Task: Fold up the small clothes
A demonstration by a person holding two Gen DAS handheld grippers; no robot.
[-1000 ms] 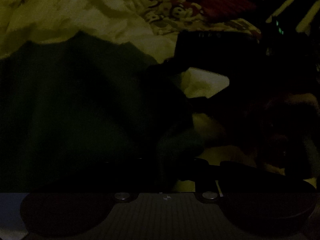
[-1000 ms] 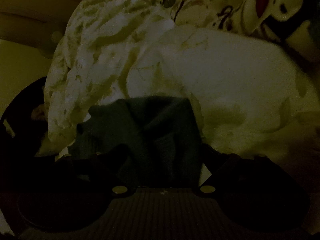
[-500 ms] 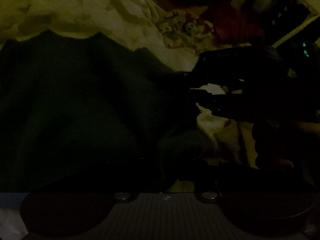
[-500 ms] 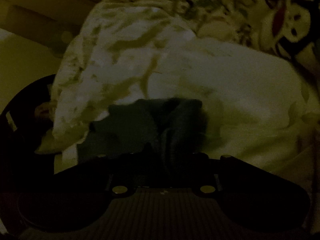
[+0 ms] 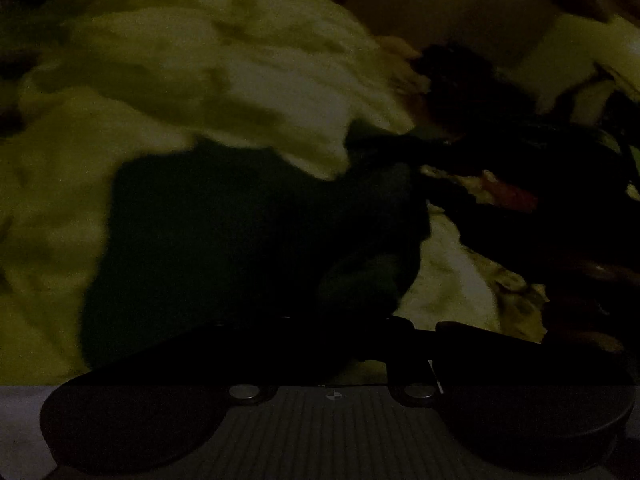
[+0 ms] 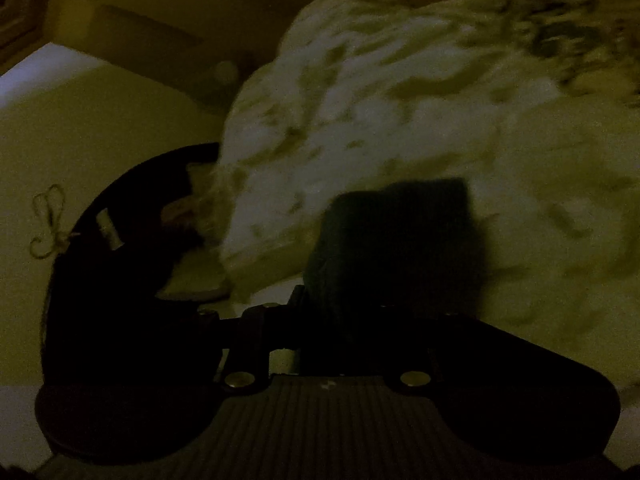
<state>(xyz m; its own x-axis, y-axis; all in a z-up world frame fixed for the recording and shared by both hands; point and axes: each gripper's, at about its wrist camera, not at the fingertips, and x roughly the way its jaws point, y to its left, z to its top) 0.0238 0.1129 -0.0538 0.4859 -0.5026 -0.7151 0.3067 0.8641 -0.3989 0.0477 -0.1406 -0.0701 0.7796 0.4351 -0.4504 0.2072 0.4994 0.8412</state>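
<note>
Dim, blurred. Right gripper (image 6: 384, 312) fingers pinching dark green garment (image 6: 400, 248); left gripper (image 5: 320, 320) finger state indeterminate. Pale bedding (image 5: 240, 80) at 12 o'clock.

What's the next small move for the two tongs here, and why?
Probably lower the dark green knit garment onto the pale crumpled bedding and spread it flat. It hangs bunched from the left tongs and the right tongs, too crumpled for a clean fold. The dim, blurred frames hide the edges.

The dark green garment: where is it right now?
The dark green garment fills the lower centre of the left wrist view, over the pale bedding; the right wrist view shows a fold of it just ahead of the right gripper.
</note>
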